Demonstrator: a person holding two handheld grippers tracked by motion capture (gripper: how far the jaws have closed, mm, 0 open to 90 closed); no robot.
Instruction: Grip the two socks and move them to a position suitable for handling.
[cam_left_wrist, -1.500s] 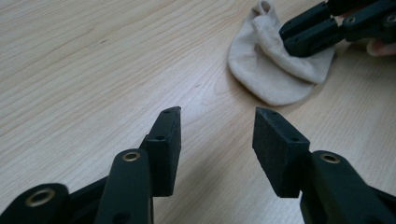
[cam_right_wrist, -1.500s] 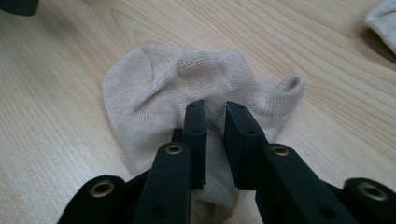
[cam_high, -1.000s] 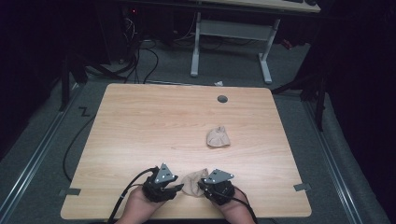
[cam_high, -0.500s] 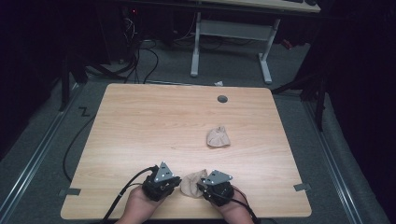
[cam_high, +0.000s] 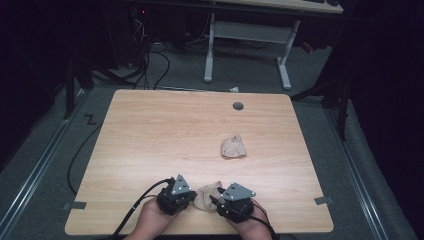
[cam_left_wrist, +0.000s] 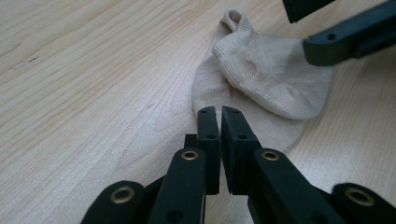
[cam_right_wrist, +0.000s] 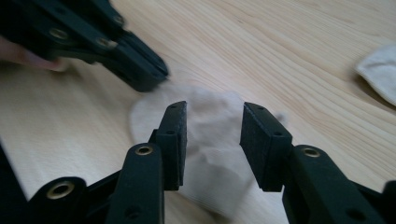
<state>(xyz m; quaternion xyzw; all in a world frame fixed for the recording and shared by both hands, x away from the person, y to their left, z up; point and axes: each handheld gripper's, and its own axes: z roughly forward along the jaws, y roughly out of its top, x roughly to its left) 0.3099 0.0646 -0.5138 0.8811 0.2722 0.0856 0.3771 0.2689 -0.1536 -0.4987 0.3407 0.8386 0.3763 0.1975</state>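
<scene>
A beige sock (cam_high: 207, 196) lies crumpled near the table's front edge, between my two grippers. My left gripper (cam_high: 192, 195) sits at its left side. In the left gripper view the left gripper (cam_left_wrist: 218, 112) has its jaws shut, tips at the flat edge of the sock (cam_left_wrist: 266, 79); I cannot tell whether cloth is pinched. My right gripper (cam_right_wrist: 212, 112) is open and its jaws have just been opening, with the sock (cam_right_wrist: 210, 140) lying loose below them. A second beige sock (cam_high: 233, 147) lies bunched at mid-table.
The wooden table (cam_high: 165, 130) has a round cable hole (cam_high: 238, 106) near its far edge. Cables trail from both grippers over the front edge. A white desk frame stands on the floor beyond the table.
Both hands have stayed at the front edge with the sock between them. The jaw movement is too small to make out from above.
</scene>
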